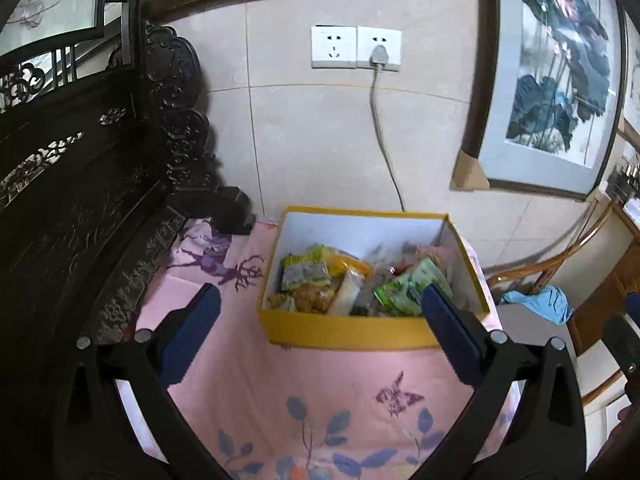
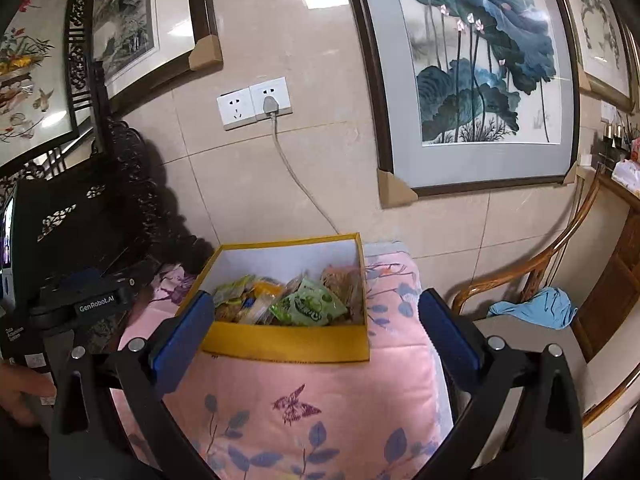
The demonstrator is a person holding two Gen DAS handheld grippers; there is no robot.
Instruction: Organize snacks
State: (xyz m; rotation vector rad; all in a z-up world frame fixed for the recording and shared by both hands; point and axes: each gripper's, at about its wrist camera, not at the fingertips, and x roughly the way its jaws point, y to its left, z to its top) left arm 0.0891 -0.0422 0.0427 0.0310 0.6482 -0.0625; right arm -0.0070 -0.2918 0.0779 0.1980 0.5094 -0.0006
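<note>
On the pink cloth (image 1: 360,380) against the tiled wall sits the yellow box (image 1: 352,332), and from the left wrist view the snacks (image 1: 308,280) lie heaped inside it, packets overlapping at all angles, a green packet (image 1: 404,292) toward the right end. The left gripper (image 1: 320,320) hangs short of the box with its jaws spread wide and nothing between them. From the right wrist view the same box (image 2: 288,344) is straight ahead, the green packet (image 2: 310,306) lying on top near the middle, and the right gripper (image 2: 316,324) is likewise gaping and empty, just short of the near wall. These packets look light, crinkly and slick, I'd say, with crisp contents that would crush under a hard squeeze. A gentle pinch on a sealed edge or corner of the topmost packet seems the safest hold; the box itself is cardboard and would likely slide on the cloth if nudged.
</note>
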